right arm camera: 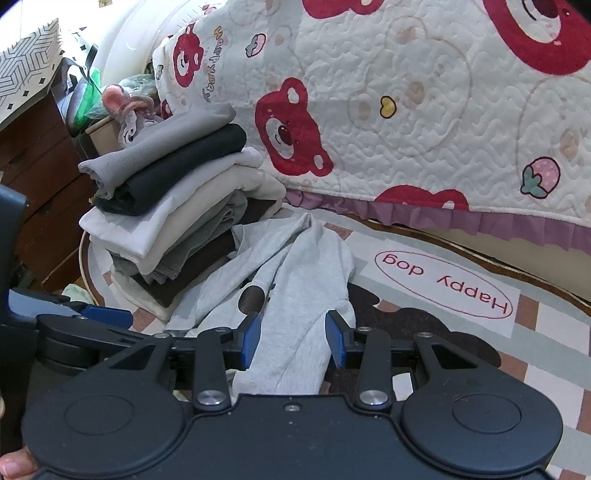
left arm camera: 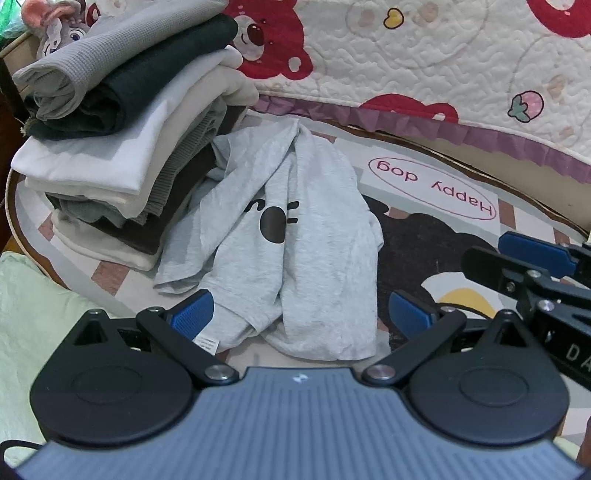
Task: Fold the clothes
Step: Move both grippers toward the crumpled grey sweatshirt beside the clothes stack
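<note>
A crumpled light grey T-shirt [left arm camera: 295, 236] with a black print lies on the patterned mat [left arm camera: 461, 206]. My left gripper [left arm camera: 301, 314] hangs over the shirt's near hem, its jaws spread wide and nothing pinched between its blue pads [left arm camera: 192, 314]. In the left wrist view my right gripper [left arm camera: 517, 258] comes in from the right, clear of the shirt's right edge. In its own view the right gripper [right arm camera: 294, 341] stands part open above the T-shirt [right arm camera: 295, 295]. Grey cloth shows in the gap, but the pads [right arm camera: 251, 339] do not press on it.
A tall stack of folded clothes [left arm camera: 122, 122] stands left of the shirt, touching its edge. A quilt with red bears [right arm camera: 406, 110] hangs down behind the mat. A plush toy [left arm camera: 55, 29] and a wooden dresser [right arm camera: 33, 177] sit behind the stack. Pale green fabric [left arm camera: 33, 306] lies at the near left.
</note>
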A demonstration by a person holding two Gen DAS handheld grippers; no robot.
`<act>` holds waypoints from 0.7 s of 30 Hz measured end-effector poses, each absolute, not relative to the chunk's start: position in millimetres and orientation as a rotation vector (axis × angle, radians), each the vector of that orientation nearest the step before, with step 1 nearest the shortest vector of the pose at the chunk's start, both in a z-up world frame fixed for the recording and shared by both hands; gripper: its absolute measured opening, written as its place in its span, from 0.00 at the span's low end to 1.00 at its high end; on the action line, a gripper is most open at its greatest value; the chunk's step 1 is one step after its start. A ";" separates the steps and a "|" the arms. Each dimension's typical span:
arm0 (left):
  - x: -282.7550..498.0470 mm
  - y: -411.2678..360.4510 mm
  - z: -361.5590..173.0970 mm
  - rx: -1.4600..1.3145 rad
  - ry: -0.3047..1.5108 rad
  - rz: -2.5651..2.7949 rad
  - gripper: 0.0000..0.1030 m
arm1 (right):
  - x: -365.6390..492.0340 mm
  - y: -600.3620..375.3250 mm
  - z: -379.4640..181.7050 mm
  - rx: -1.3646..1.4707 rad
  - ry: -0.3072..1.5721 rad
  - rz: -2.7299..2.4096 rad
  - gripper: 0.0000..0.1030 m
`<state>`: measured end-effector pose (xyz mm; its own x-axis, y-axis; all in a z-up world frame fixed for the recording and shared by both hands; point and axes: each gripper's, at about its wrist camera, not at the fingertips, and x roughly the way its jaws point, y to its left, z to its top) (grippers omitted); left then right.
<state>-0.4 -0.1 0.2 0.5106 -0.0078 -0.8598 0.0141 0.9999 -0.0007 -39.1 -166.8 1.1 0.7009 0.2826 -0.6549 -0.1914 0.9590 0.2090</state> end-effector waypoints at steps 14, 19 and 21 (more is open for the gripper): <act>-3.8 7.8 -4.1 -0.053 1.016 -0.041 1.00 | -37.2 -169.4 -1.4 0.146 0.764 0.260 0.44; -2.7 9.6 -7.6 -0.060 1.028 -0.050 1.00 | -35.7 -171.8 -4.1 0.147 0.775 0.251 0.47; -3.2 9.7 -8.5 -0.060 1.031 -0.052 1.00 | -35.4 -172.2 -4.7 0.146 0.777 0.246 0.47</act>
<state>-3.2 9.7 -8.5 0.5126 -0.0717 -0.8556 0.0154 0.9971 -0.0744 -35.4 -172.2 -4.7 0.6863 0.2725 -0.6744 -0.1657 0.9614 0.2198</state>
